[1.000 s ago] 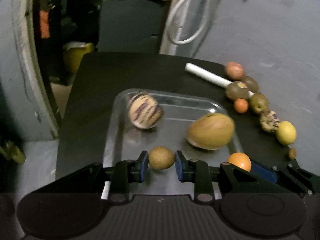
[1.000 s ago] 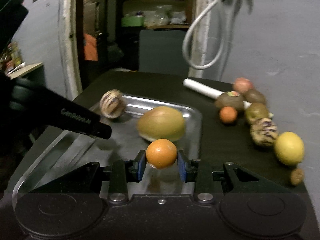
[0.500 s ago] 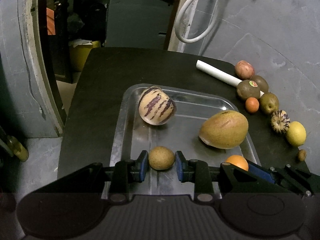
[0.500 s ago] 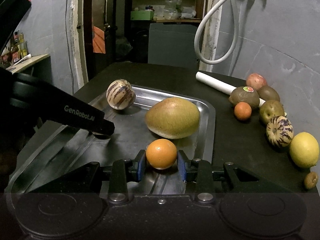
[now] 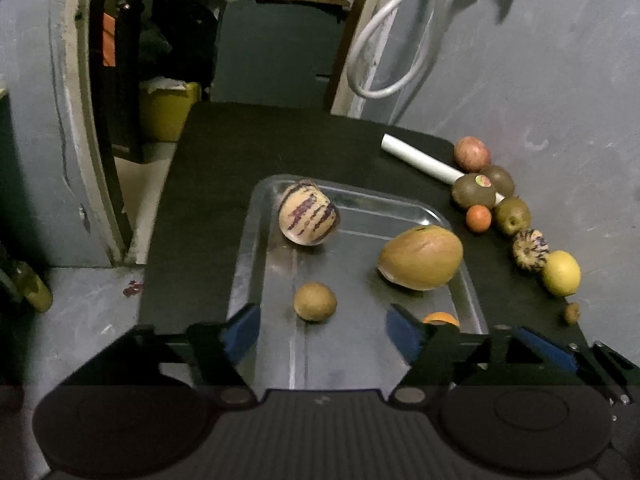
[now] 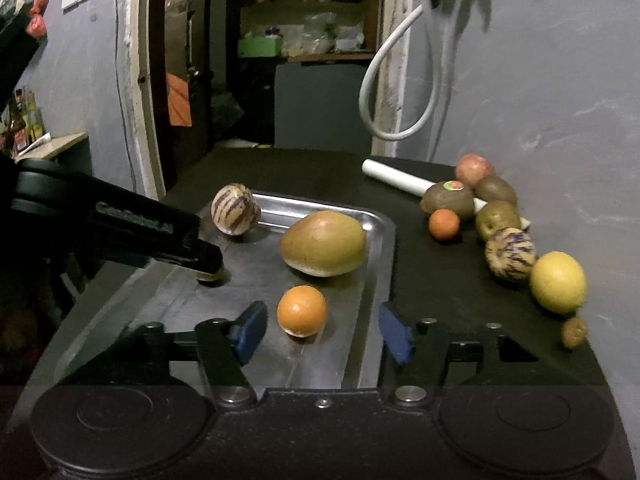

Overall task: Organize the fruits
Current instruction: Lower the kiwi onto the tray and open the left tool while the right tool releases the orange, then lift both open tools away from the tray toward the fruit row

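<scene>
Fruits: kiwi (image 5: 473, 195) sticker unreadable | left tongs (image 5: 320, 330) opening, empty | right tongs (image 6: 320, 332) opening, empty

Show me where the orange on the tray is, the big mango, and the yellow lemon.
orange (image 6: 301, 310), right wrist view, middle of its skin.
mango (image 6: 322, 243), right wrist view, centre of its side.
lemon (image 6: 557, 282), right wrist view, middle of its face.
</scene>
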Demonstrator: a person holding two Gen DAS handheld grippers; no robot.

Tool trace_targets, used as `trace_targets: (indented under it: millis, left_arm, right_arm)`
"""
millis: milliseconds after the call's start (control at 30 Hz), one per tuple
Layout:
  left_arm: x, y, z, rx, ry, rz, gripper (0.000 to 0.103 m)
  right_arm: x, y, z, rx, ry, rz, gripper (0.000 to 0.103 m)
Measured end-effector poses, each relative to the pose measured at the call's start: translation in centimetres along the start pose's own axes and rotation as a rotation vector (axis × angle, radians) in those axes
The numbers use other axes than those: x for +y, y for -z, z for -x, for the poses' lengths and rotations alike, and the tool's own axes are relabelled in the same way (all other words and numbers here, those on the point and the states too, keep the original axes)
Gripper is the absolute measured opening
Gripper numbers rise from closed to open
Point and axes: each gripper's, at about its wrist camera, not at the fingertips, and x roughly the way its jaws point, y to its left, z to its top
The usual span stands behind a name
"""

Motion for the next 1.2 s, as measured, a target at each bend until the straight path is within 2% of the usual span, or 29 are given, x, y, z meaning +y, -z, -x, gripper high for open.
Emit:
trace_targets:
  millis: [200,300,400,633,867,1200]
  left_arm:
    - [0.7,1.5,3.9,-0.028,-0.013,0.009,0.1]
    - [1.0,2.6,5.6,-0.046,-0.02,0.006,0.102]
    - [1.3,3.9,7.0,-0.049,-0.021,0.003,0.102]
    - [1.2,7.6,8.9,0.011,-0.003,-0.071,0.102]
    - [0.2,10.1,9.9,0.074,0.052,-0.129,0.102]
    - [-4.6,9.2,8.6,0.103,0.162,-0.242,0.102]
  right_arm:
    - [0.4,1.1,4.1,-0.031,0.044,-0.034,0.089]
    - [0.5,1.8,6.0,-0.045,0.065,-0.055,0.098]
    - [0.5,2.7,8.1,-0.056,0.089,-0.085,0.102]
    - [0.2,5.3,11.5,-0.044,0.144,-0.135,0.102]
    - [-1.2,7.6,13.5,0.007,0.229,-0.202,0.102]
    - [-4.8,8.8,14.9,0.041,0.39,-0.272,0.102]
